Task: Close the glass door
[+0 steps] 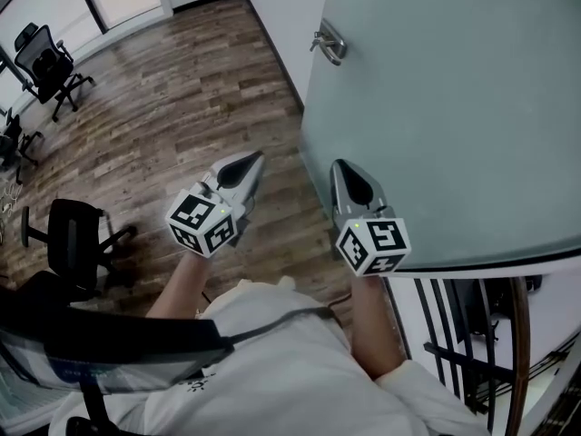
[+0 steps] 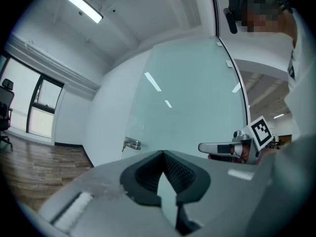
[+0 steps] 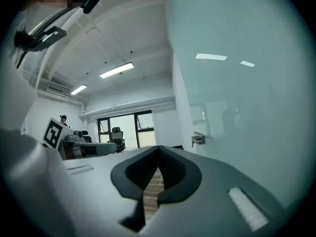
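The frosted glass door [image 1: 445, 107] fills the right of the head view, with its metal handle [image 1: 328, 43] near its far edge. My right gripper [image 1: 338, 165] is level and shut on nothing, its tip close to the door's face; I cannot tell whether it touches. My left gripper [image 1: 257, 158] is shut and empty too, over the wood floor just left of the door. In the left gripper view the door [image 2: 187, 102] and handle [image 2: 131, 143] lie ahead of the closed jaws [image 2: 163, 153]. The right gripper view has the glass [image 3: 242, 83] running along the right of its closed jaws [image 3: 158, 147].
Wood floor [image 1: 172, 107] stretches left of the door. A black office chair [image 1: 77, 243] stands near my left side and another [image 1: 50, 57] at the far left. A white wall [image 1: 272, 7] meets the door's far edge. A black railing [image 1: 454, 334] is at lower right.
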`<state>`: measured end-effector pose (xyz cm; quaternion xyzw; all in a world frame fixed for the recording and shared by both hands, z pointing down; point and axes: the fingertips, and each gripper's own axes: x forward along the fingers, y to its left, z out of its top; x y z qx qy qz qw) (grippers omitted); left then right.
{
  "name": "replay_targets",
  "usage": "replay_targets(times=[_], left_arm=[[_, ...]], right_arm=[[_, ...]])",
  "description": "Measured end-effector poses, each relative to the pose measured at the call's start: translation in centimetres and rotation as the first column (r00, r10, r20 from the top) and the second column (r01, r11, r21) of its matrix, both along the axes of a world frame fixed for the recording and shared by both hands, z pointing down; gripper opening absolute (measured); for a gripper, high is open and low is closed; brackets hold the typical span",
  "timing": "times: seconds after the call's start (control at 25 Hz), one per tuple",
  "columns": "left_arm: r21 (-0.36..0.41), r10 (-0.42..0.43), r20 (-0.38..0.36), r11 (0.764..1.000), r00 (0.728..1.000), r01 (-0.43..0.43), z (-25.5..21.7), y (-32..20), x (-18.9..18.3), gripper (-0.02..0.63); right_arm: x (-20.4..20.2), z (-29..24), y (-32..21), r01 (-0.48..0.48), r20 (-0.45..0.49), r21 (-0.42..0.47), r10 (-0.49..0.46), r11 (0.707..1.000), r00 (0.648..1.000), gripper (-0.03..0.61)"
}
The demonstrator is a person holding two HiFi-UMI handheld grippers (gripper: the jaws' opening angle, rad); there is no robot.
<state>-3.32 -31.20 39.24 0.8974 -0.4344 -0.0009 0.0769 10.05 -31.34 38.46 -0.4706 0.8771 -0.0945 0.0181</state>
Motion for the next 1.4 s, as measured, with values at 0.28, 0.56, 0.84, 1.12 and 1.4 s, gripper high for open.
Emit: replay_targets(times=[0.28, 0.56, 0.84, 1.12, 1.4], left_arm=[[-0.012, -0.013, 0.022, 1.0, 1.0, 0.013, 0.6, 0.8, 1.9, 0.006], [-0.025, -0.004, 0.049, 1.0, 0.999, 0.005, 1.5, 0.8, 3.0, 0.005], [-0.021, 0.036, 0.039, 0.999, 0.999, -0.035, 2.0, -2.6, 3.9, 0.005], [-0.023, 0.101, 0.016, 0.995, 0.995, -0.1, 2.0, -9.6, 2.8, 0.005], [-0.024, 0.188, 0.002, 0.982, 0.982, -0.188, 1.5, -16.3, 1.2, 0.005]], right_arm=[[3.0, 1.2, 0.3, 0.012, 0.038, -0.032, -0.011, 0.999, 0.999, 0.009], [3.8, 2.9, 0.1, 0.02, 0.019, -0.059, -0.018, 0.998, 1.0, 0.009], [4.5, 3.7, -2.7, -0.027, -0.014, -0.069, 0.026, 0.997, 1.0, 0.009], [3.0, 3.6, -8.6, -0.082, -0.056, -0.068, 0.078, 0.994, 0.995, 0.009], [0.7, 3.0, -15.2, -0.16, -0.099, -0.063, 0.154, 0.985, 0.983, 0.009]])
